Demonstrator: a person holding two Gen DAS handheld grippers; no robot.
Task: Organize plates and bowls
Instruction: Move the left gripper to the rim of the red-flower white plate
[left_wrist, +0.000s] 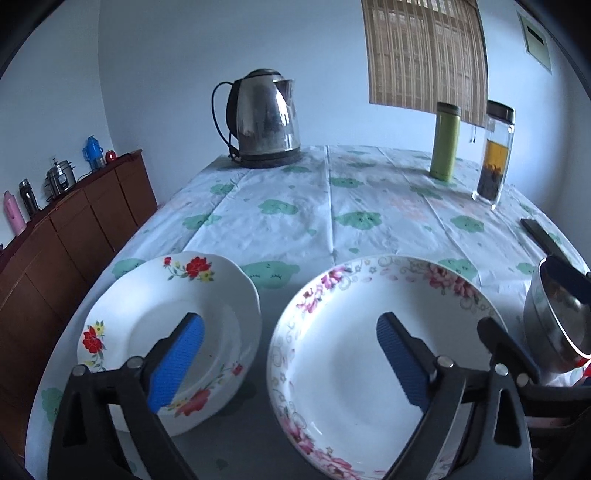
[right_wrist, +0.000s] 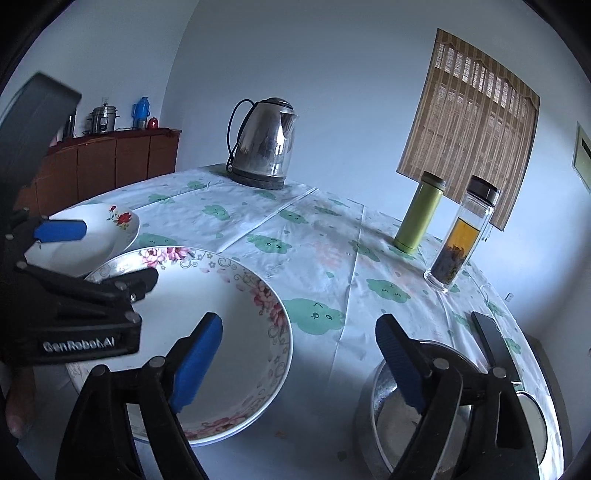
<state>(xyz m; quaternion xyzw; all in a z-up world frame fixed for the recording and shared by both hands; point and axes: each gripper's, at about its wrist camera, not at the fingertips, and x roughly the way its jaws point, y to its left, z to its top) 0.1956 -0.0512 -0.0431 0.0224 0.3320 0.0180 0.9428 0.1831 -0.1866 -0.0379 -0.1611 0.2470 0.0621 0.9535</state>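
Note:
A small white plate with red flowers (left_wrist: 122, 302) (right_wrist: 110, 236) lies near the table's front left. Beside it on the right sits a larger deep plate with pink flowers (left_wrist: 332, 332) (right_wrist: 221, 288). A steel bowl (left_wrist: 554, 321) (right_wrist: 391, 417) stands further right. My left gripper (left_wrist: 290, 362) (right_wrist: 99, 254) is open, one finger over each plate, holding nothing. My right gripper (right_wrist: 299, 363) is open too, its left finger above the deep plate and its right finger above the steel bowl, with only tablecloth in the gap.
At the back of the cloud-print tablecloth (left_wrist: 295, 206) stand a steel kettle (left_wrist: 264, 118), a green flask (left_wrist: 445, 142) and a glass tea bottle (left_wrist: 493, 155). A dark flat device (right_wrist: 493, 347) lies by the bowl. A brown sideboard (left_wrist: 74, 229) lines the left wall.

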